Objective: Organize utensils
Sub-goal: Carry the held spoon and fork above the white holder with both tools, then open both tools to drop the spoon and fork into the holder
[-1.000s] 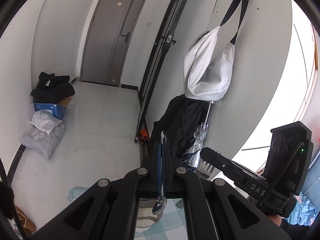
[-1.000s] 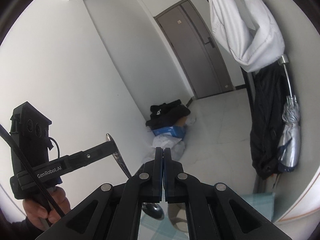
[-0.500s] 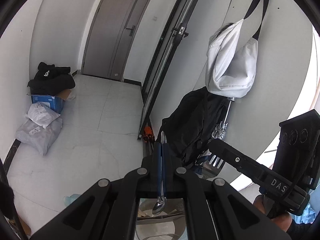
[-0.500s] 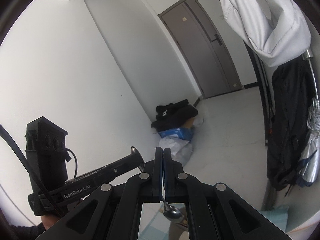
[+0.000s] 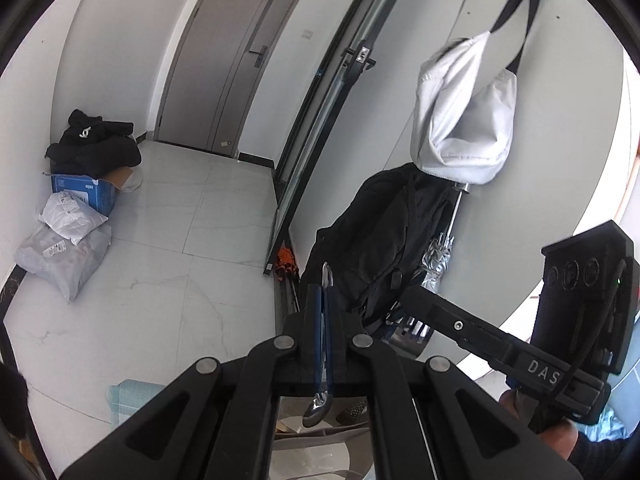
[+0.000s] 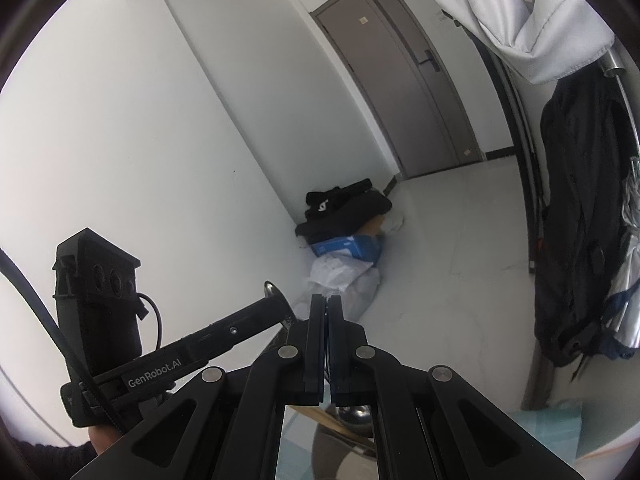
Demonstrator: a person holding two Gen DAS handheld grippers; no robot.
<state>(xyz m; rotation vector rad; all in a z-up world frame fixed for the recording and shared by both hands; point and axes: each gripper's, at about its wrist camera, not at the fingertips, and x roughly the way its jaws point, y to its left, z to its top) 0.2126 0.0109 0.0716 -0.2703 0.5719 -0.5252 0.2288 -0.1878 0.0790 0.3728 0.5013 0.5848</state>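
The left gripper [image 5: 323, 300] clenches a thin, stiff, slippery steel spoon [image 5: 320, 404] mid-handle, bowl toward 6 o'clock; the right gripper [image 6: 327, 312] looks clenched on something unclear

A home entry hall: a grey door [image 5: 224, 64] at 11 o'clock, a white bag [image 5: 464, 120] hung at 1 o'clock above a black backpack [image 5: 376, 236] and umbrella [image 5: 438, 256].
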